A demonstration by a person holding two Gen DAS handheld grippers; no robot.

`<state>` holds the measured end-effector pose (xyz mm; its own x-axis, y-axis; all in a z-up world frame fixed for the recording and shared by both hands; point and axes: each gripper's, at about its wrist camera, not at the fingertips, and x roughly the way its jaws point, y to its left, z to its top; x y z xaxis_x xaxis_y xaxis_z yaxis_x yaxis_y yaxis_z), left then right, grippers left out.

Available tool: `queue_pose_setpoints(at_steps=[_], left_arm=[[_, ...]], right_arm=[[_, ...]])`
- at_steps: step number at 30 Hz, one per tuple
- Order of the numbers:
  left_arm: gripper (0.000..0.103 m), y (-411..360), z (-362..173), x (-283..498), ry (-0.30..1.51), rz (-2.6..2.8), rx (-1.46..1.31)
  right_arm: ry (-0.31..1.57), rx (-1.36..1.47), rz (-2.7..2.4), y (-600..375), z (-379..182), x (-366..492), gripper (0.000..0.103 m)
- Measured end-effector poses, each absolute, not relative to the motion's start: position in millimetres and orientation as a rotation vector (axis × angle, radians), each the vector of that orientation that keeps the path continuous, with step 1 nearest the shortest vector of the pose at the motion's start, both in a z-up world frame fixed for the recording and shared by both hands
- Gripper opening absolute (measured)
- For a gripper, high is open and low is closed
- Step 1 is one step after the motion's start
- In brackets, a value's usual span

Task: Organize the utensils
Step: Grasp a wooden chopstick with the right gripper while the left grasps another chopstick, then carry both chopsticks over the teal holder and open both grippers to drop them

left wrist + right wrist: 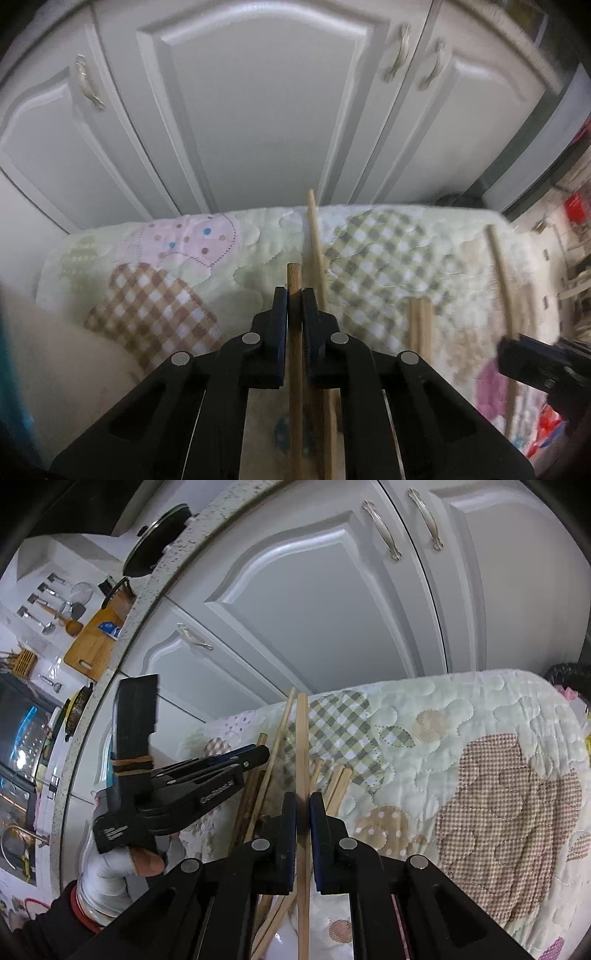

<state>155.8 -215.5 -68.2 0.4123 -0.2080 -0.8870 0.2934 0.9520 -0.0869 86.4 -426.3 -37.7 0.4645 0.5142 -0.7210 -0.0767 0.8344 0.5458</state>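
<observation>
Chopstick (294, 280) lengthwise between pads, tip forward

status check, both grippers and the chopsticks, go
Left hand-held gripper shut on a brown chopstick. Right hand-held gripper shut on a pale chopstick. Loose chopsticks on the quilt; nothing blocking.

White panelled cabinet doors (258, 110) with curved metal handles (397, 59) fill the background. A quilted patchwork cloth (461, 738) with gingham and dotted patches covers the work surface. In the right wrist view: a speckled countertop edge (147, 602), a wooden cutting board (94, 646), hanging ladles and skimmers (55, 602), a glass pan lid (155, 535), a lit oven window (22, 734).
</observation>
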Motion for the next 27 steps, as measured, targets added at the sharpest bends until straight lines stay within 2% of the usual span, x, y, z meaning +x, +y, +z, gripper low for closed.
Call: queue_pose_setpoints(at_steps=[16,27], left_arm=[[0.006,-126,42,49,0.885,-0.443,-0.062],[0.006,-43,141,13,0.703,-0.439,-0.163]], right_arm=[[0.964,0.487,0.471,-390,1,63,0.006],[0.852,0.469,0.626,-324,55,69,0.006]])
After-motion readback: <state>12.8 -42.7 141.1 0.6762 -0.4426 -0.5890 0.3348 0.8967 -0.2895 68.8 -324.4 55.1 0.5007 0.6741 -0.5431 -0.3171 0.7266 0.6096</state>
